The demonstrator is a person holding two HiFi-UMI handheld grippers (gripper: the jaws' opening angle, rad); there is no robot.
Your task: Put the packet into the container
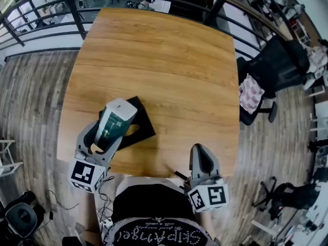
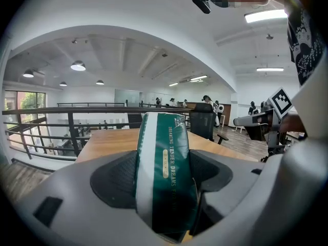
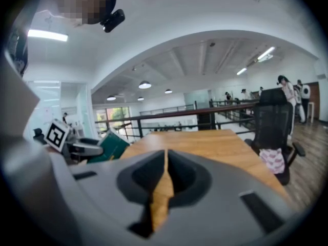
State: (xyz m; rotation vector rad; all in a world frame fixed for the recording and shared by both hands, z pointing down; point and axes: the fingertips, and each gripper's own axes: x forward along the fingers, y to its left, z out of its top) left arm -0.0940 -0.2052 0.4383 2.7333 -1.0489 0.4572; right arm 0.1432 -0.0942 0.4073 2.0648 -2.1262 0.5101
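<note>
A green and white packet (image 1: 116,122) (image 2: 164,163) stands nearly upright between the jaws of my left gripper (image 1: 110,133) (image 2: 164,186), which is shut on its lower half. It hangs over a flat black container (image 1: 145,123) lying on the wooden table (image 1: 169,60) near the front left; whether the packet touches the container is hidden. My right gripper (image 1: 201,151) (image 3: 166,160) sits at the table's front edge, shut and empty. In the right gripper view the packet (image 3: 111,145) shows at the left, tilted.
A black office chair (image 1: 277,65) with a checked cloth (image 1: 251,94) stands right of the table. A dark metal railing (image 1: 77,6) runs behind the table's far edge. The person's torso (image 1: 154,214) is close to the front edge.
</note>
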